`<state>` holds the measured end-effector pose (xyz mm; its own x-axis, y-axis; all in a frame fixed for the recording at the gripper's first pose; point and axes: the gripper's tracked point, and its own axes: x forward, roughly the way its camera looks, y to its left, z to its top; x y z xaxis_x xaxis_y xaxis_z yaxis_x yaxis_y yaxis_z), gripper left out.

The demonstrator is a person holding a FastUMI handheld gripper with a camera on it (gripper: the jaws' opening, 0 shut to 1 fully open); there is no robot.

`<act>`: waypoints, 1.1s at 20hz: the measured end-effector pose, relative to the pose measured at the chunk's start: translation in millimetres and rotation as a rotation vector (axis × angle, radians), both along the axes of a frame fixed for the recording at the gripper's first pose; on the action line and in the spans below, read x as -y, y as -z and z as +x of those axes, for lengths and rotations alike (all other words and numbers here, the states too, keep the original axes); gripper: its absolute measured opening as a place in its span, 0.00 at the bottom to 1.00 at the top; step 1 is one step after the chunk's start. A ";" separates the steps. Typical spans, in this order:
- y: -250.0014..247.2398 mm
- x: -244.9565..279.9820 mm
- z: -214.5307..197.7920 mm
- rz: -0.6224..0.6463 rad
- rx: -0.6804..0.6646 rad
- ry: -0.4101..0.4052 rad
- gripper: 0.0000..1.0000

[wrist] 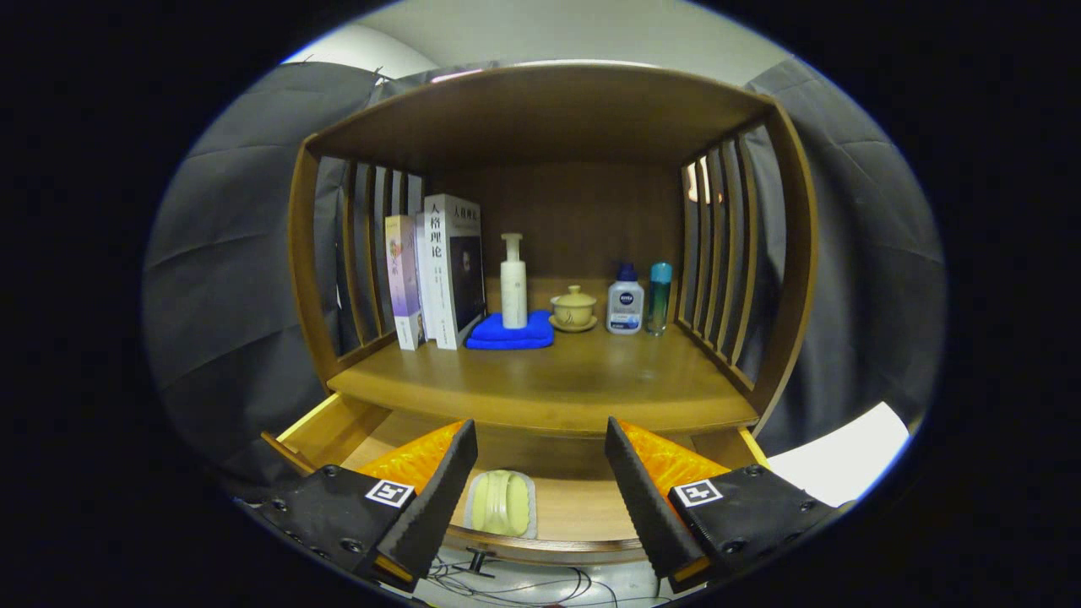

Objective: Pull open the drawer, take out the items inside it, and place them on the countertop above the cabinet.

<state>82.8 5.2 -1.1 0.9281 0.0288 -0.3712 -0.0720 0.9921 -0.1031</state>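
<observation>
The wooden cabinet's drawer stands pulled open below the countertop. Inside it lies a pale green item in a clear wrapper, near the drawer's front wall. My gripper is open and hovers above the drawer, with the green item between and slightly below the fingers, closer to the left one. Nothing is held. The drawer's small knob shows under its front edge.
On the countertop stand books, a white pump bottle on a folded blue cloth, a lidded yellow cup on a saucer, a small white bottle and a teal bottle. Slatted side walls enclose the shelf. Cables lie on the floor.
</observation>
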 end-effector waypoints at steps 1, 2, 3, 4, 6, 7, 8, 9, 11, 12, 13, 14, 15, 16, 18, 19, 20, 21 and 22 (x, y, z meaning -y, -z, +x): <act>4.9 0.6 2.3 0.002 -0.024 -0.002 0.96; 10.1 2.8 5.8 0.000 -0.045 0.000 0.96; 15.7 4.7 8.9 -0.001 -0.070 0.002 0.96; 23.2 6.8 10.8 0.000 -0.101 0.005 0.96; 36.8 10.3 16.0 0.009 -0.159 0.012 0.96; 44.4 12.1 19.3 0.011 -0.190 0.015 0.96; 52.8 12.7 20.8 0.015 -0.224 0.017 0.96; 61.3 11.4 22.6 0.019 -0.259 0.014 0.96; 75.5 5.1 26.2 0.022 -0.316 0.001 0.96; 81.4 2.7 27.7 0.020 -0.336 -0.005 0.96; 87.1 -0.6 29.9 0.016 -0.355 -0.008 0.96; 95.1 -3.7 30.2 0.011 -0.379 -0.013 0.96; 103.1 -7.6 31.0 0.009 -0.408 -0.019 0.96; 109.9 -11.7 29.9 0.015 -0.434 -0.025 0.96; 122.4 -18.2 29.7 0.022 -0.473 -0.032 0.96; 127.5 -20.7 28.6 0.021 -0.490 -0.034 0.96; 133.4 -23.2 26.6 0.020 -0.511 -0.038 0.95; 135.0 -26.5 28.3 0.037 -0.517 -0.043 0.95; 140.4 -28.9 26.7 0.051 -0.533 -0.040 0.93</act>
<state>109.5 34.2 -141.5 0.6090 0.0906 -0.7880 -0.1395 0.9902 0.0060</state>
